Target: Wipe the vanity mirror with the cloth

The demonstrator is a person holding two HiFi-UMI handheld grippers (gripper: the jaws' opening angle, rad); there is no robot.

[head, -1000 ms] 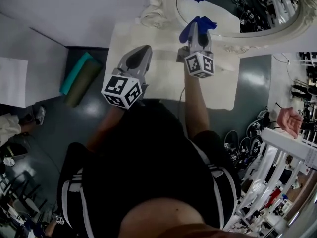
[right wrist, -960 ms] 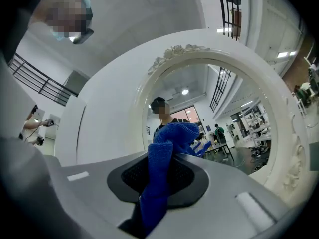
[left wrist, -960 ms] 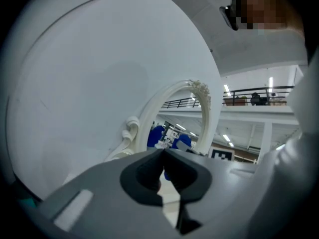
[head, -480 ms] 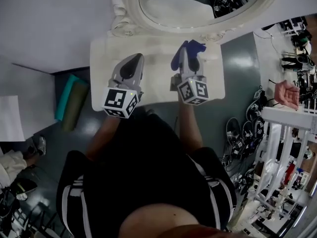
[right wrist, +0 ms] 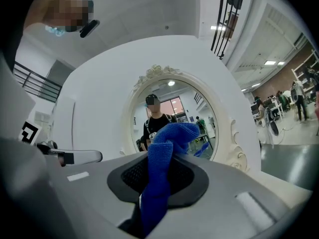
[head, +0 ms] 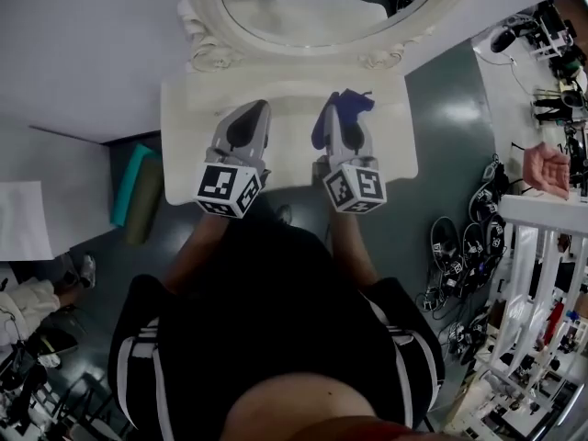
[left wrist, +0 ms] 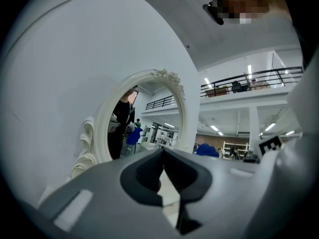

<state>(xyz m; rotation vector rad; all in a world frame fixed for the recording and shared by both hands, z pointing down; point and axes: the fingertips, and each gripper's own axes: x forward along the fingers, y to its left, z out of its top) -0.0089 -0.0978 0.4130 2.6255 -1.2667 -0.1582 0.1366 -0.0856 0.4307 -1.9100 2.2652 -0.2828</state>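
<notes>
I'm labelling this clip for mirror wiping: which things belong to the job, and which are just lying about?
Job: mirror; cloth; right gripper, shut on the cloth; left gripper, shut and empty.
Lying about: mat on the floor; white rack; table.

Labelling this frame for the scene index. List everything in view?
vanity mirror: 1, cream ornate frame, against the wall
table: 1, cream, below the mirror
cloth: 1, blue, pinched between jaws over the table
roll: 1, teal and olive, floor left of the table
rack: 1, white, far right
bystander's hand: 1, right edge
left gripper: 1, grey, shut, empty
right gripper: 1, grey, shut on the cloth
</notes>
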